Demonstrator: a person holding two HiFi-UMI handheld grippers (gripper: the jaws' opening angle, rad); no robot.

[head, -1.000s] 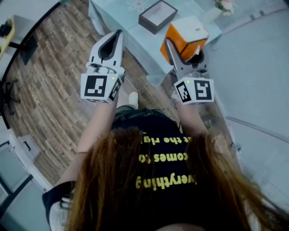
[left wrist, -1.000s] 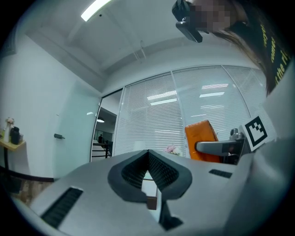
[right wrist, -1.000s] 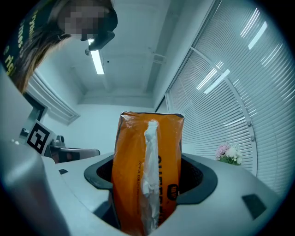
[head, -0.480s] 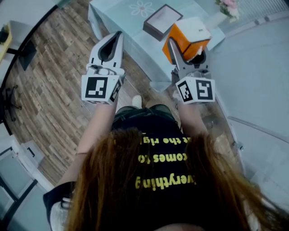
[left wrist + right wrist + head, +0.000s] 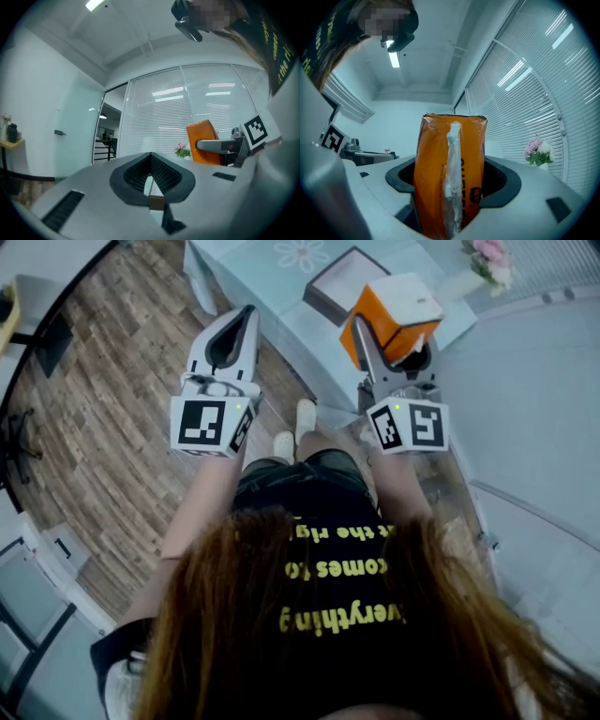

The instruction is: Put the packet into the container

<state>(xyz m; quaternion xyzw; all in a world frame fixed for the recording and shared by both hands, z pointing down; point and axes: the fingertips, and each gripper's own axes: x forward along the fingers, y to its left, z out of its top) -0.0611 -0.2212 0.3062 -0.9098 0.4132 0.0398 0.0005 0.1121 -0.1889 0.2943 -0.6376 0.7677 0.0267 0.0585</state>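
Orange packet (image 5: 398,310) stands clamped upright in the right gripper (image 5: 386,345), held above the tabletop's (image 5: 244,263) near edge, just short of the dark open box container (image 5: 323,304). Picking up looks done; carrying it over the box and releasing it remain. The left gripper (image 5: 246,313) is closed on nothing, off the tabletop's left side over the wooden floor (image 5: 112,409). Flowers (image 5: 492,261) stand near the far right corner, clear of the path.
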